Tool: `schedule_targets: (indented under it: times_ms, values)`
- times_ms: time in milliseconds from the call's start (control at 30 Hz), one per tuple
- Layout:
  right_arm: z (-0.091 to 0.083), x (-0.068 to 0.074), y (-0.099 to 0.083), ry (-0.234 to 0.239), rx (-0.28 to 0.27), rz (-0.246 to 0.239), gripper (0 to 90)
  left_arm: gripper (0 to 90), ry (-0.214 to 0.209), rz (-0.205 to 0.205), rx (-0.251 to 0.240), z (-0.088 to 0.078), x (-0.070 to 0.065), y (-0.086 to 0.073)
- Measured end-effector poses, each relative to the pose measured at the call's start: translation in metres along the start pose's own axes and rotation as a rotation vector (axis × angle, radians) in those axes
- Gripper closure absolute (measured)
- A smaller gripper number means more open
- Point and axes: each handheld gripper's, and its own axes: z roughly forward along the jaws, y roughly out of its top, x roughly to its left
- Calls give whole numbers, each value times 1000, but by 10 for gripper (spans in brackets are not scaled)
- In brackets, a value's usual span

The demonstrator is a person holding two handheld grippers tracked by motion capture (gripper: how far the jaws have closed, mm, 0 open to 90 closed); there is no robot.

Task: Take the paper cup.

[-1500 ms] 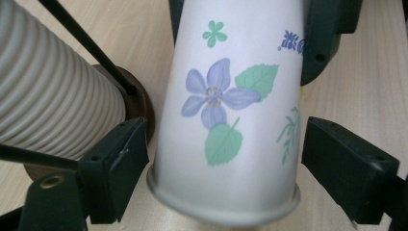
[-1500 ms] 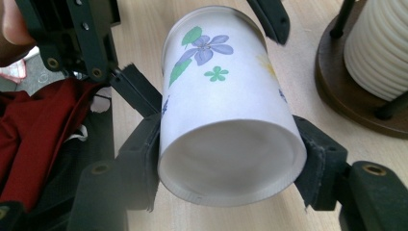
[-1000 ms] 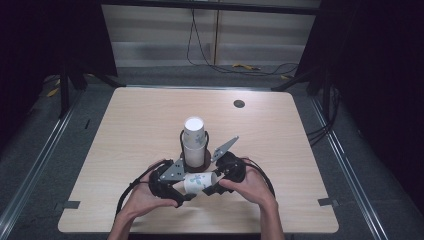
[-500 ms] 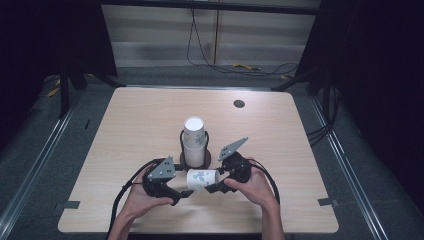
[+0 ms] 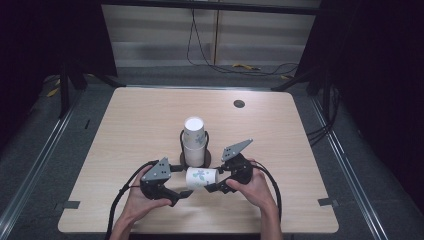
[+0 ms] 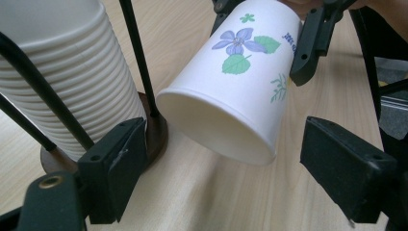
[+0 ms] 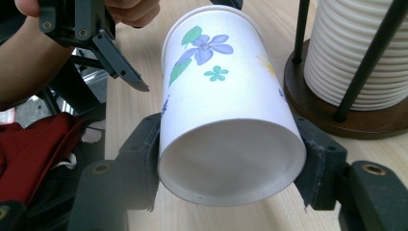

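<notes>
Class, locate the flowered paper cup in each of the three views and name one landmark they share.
High view: flowered paper cup low centre, lying sideways between both grippers.
Left gripper view: upper centre, mouth toward camera.
Right gripper view: centre, clamped between fingers.
Shared landmark: cup stack in its holder.

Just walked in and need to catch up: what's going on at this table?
A person works with two hand-held grippers. The right hand-held gripper is shut on a flower-printed paper cup, holding it sideways just in front of the stack of cups in its wire holder. The left hand-held gripper is open, its jaws on either side of the cup's mouth but not touching it.
</notes>
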Motion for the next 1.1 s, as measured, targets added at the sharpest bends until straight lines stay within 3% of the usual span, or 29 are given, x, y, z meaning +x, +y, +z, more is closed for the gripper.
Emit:
schedule_targets:
  times_ms: [333,1100]
  values:
    - [2,1,-1,10,-33,-19,357,166,12,8,-12,0,0,0]
    - [3,0,-17,49,-136,-5,357,158,-37,-38,-89,1,4,-9]
